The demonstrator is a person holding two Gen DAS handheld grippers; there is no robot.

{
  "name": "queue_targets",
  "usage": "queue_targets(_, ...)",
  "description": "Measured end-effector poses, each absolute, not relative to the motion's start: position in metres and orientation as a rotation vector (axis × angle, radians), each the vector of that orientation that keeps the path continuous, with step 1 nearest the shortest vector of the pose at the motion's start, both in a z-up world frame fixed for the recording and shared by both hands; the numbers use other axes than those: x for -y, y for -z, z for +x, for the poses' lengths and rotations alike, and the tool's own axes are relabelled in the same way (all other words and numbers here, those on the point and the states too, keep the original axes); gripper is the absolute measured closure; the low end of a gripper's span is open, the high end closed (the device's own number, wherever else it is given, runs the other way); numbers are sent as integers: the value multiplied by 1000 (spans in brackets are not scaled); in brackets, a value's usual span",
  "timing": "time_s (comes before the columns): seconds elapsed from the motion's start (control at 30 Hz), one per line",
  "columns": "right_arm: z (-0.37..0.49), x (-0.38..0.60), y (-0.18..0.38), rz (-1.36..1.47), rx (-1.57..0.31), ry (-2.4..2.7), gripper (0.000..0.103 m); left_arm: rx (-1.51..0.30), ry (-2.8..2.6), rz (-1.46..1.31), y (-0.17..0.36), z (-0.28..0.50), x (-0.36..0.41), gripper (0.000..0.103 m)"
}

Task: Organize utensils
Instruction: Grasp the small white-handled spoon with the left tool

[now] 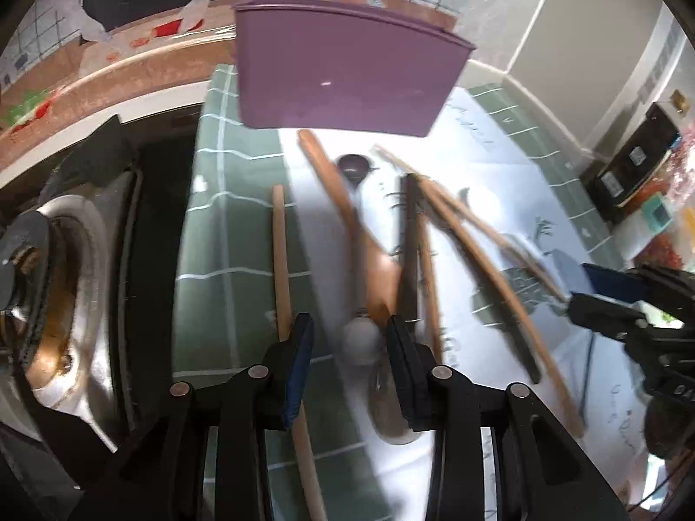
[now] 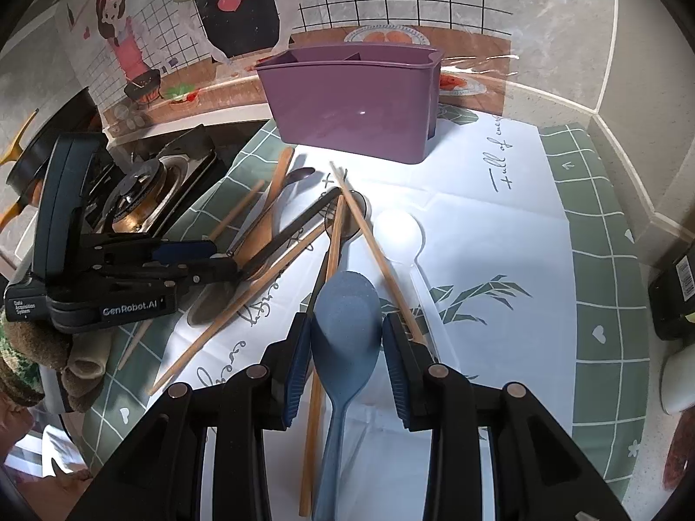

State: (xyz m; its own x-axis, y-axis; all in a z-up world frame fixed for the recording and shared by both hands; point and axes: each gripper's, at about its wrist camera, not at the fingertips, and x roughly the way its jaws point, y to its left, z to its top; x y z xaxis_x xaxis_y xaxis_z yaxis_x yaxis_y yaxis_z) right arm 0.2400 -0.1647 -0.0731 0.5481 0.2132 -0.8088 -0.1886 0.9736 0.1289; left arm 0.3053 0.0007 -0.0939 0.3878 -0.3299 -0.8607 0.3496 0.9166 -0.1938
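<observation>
A purple utensil caddy [image 1: 347, 74] [image 2: 347, 108] stands upright at the back of the cloth. In front of it lie a wooden spoon [image 1: 330, 182] [image 2: 273, 199], wooden chopsticks [image 1: 478, 260] [image 2: 373, 252], a black stick [image 2: 295, 225] and a white spoon [image 2: 397, 230], all crossing each other. My right gripper [image 2: 347, 325] [image 1: 573, 299] is shut on the bowl of a blue rice spoon [image 2: 345, 317], with both pads against its sides. My left gripper [image 1: 349, 325] [image 2: 232, 260] hangs over the pile, open. The wooden spoon's bowl ends between its fingertips, and the left pad is clear of it. The left wrist view is blurred.
A gas stove [image 1: 52, 282] [image 2: 139, 191] borders the green and white tablecloth [image 2: 478, 217] on the left. A black box [image 1: 630, 165] [image 2: 673, 278] sits at the right edge. A person's sleeve [image 2: 26, 360] shows behind the left gripper. The tiled wall is close behind the caddy.
</observation>
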Motion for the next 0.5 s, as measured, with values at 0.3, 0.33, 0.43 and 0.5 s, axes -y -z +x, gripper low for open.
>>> queue_targets(0.3,241,162,73,21,-952,-234,71,-1057,367,62,97,304,10,81)
queue_targets(0.33,240,163,72,22,-949,-233,71,-1048,351,54,97,303,9,81)
queue_targets(0.43,235,164,67,23,-933,-225,71,-1006,294,42,87,296,4,81)
queue_targets(0.5,232,165,63,20,-919,-214,71,-947,272,25,70,286,-2,81)
